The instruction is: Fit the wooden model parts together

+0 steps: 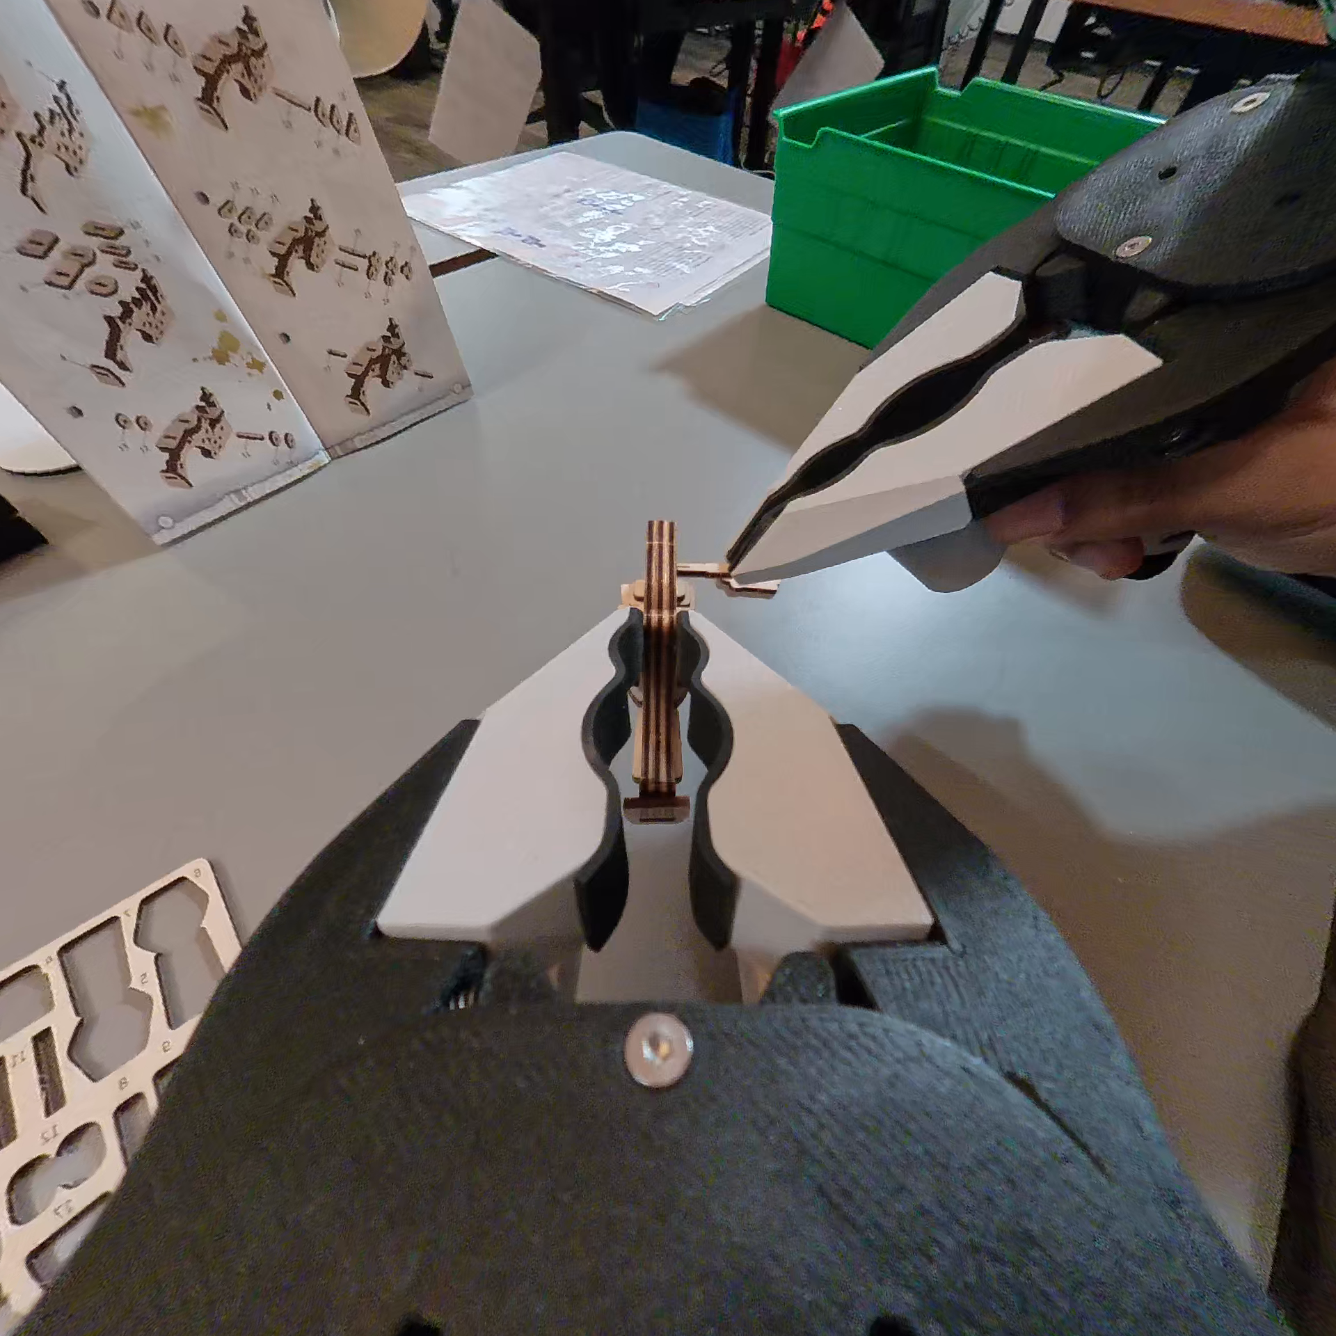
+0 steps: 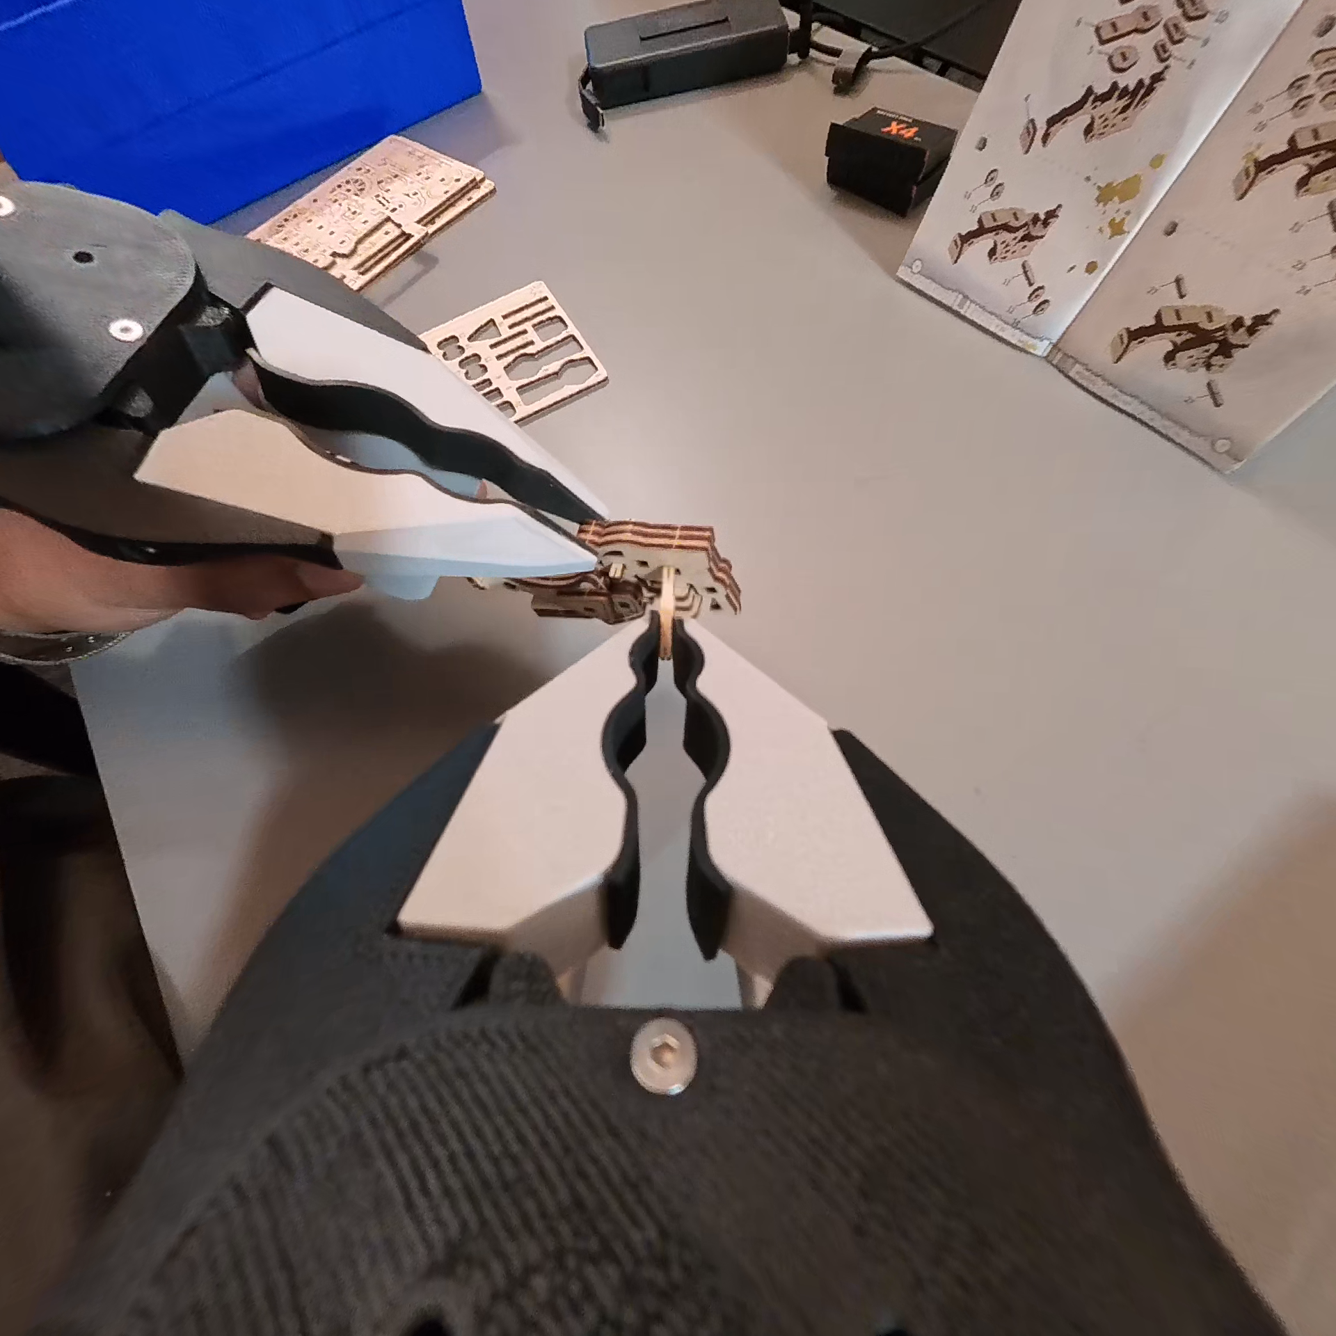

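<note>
Left wrist view: we see our left gripper (image 1: 656, 614) clamping the layered wooden model (image 1: 658, 636) above the table (image 1: 361, 651), right gripper (image 1: 736, 571) pinching a small wooden part (image 1: 748, 584) against it

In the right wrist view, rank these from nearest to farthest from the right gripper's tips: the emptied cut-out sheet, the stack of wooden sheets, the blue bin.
From the right gripper:
1. Emptied cut-out sheet, flat on the table, ahead and left.
2. Stack of wooden sheets, farther back on the left.
3. Blue bin, far left corner, behind the stack.
</note>
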Demonstrator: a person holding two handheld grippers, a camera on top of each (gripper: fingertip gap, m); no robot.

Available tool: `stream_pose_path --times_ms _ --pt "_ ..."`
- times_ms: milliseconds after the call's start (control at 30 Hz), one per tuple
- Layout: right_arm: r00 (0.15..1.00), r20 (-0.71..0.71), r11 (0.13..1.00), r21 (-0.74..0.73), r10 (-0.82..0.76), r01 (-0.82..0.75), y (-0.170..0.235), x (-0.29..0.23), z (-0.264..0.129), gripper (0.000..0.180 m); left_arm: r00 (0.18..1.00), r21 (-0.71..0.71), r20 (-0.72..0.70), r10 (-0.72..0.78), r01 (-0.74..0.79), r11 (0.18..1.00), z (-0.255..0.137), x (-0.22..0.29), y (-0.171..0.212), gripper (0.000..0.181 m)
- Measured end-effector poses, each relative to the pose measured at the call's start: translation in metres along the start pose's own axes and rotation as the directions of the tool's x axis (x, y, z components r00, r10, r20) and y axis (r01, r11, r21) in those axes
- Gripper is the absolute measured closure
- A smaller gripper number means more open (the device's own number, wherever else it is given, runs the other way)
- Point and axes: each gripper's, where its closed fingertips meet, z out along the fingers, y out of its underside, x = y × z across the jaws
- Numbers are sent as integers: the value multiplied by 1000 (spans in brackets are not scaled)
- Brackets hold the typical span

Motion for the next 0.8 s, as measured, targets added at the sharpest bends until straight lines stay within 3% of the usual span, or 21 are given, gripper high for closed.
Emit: stream_pose_path --times_ms 800 --pt "1000 -2 1000 5 5 -4 0 1 0 178 997 -8 32 76 -76 997 0 1 0 175"
